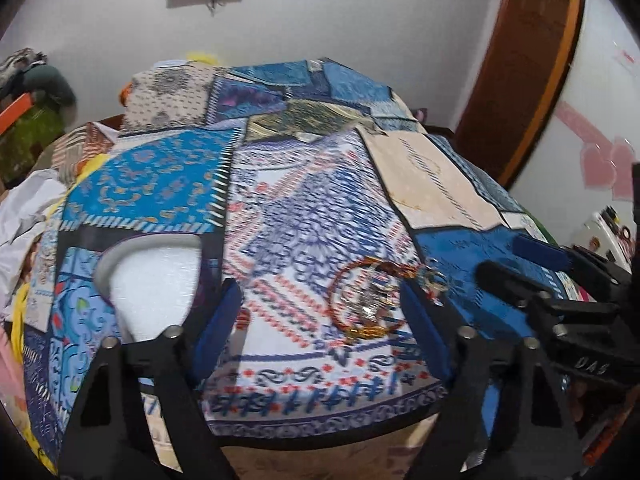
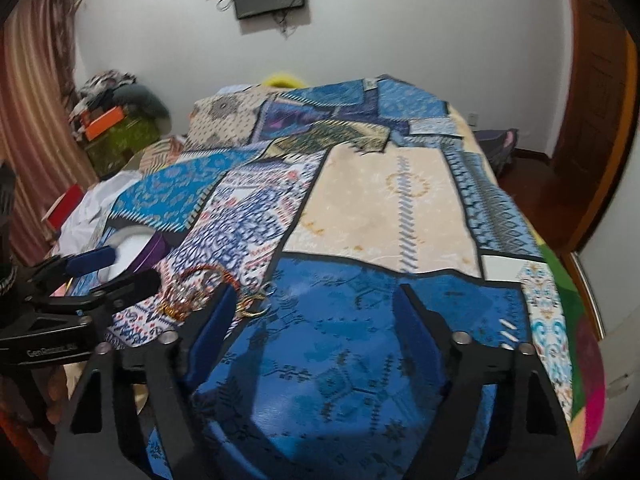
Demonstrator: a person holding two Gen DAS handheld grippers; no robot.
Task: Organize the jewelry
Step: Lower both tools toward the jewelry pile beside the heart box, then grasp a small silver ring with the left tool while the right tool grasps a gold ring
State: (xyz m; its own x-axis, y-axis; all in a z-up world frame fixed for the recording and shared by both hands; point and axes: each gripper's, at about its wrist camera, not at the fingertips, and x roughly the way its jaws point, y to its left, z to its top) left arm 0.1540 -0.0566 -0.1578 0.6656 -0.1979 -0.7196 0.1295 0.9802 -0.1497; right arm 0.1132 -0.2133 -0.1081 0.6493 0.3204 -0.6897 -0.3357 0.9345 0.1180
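A small heap of jewelry lies on the patterned bedspread [image 1: 304, 216]: red-and-gold bangles [image 1: 362, 300] with a silvery piece inside them, and gold hoops [image 1: 434, 280] just to their right. My left gripper [image 1: 320, 304] hovers over the cloth, open. The bangles lie just ahead of its right fingertip [image 1: 412, 304] and the pads do not touch them. In the right wrist view the bangles [image 2: 192, 288] and gold hoops [image 2: 252, 305] sit by the left fingertip [image 2: 226, 308] of my right gripper [image 2: 316, 304]. It is open, with only blue cloth between its fingers.
A white box with a grey rim [image 1: 152, 276] rests on the cloth left of the jewelry, also in the right wrist view as the box [image 2: 128, 248]. Piled clothes and white fabric [image 1: 28, 208] crowd the bed's left edge. A wooden door frame [image 1: 520, 72] stands at the right.
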